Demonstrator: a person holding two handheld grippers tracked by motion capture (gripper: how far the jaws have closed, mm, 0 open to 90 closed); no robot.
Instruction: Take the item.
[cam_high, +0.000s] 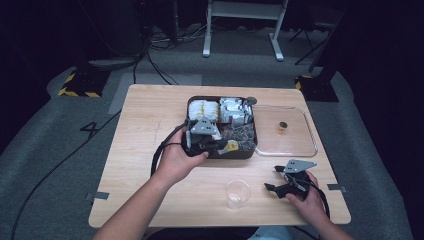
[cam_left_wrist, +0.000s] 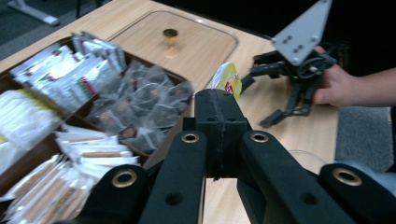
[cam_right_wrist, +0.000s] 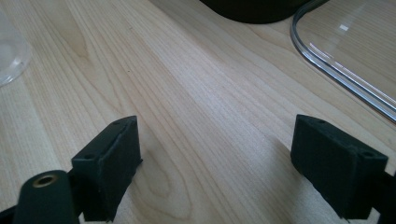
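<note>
- In the high view the left gripper (cam_high: 220, 145) sits over the front edge of a dark compartment box (cam_high: 196, 103) at the middle of the wooden table (cam_high: 140, 150), with a small yellow packet (cam_high: 231, 145) at its tip.
- The left gripper view adds the detail: the left gripper's (cam_left_wrist: 219, 116) two black jaws are pressed together, and the yellow packet (cam_left_wrist: 227, 80) stands just beyond them. Whether the jaws pinch the packet itself or a tag or string from it is hidden by the jaws.
- That same view shows the box (cam_left_wrist: 11, 84) contents up close: white sachets (cam_left_wrist: 70, 70) with red and green print at the back, clear pyramid tea bags (cam_left_wrist: 144, 105) beside them, and long paper sticks (cam_left_wrist: 93, 149) nearer the camera.
- A clear lid (cam_high: 310, 131) with a small brown knob (cam_high: 282, 127) lies flat on the table, touching the right of the box.
- An empty clear plastic cup (cam_high: 238, 193) stands upright near the front edge, between the two hands.
- The right gripper (cam_high: 276, 177) rests low on the table, right of the cup.
- In the right gripper view, the right gripper's (cam_right_wrist: 215, 163) jaws stand wide apart over bare wood, holding nothing; the lid's rim (cam_right_wrist: 336, 70) curves past at upper right and the cup (cam_right_wrist: 11, 51) edges in at left.
</note>
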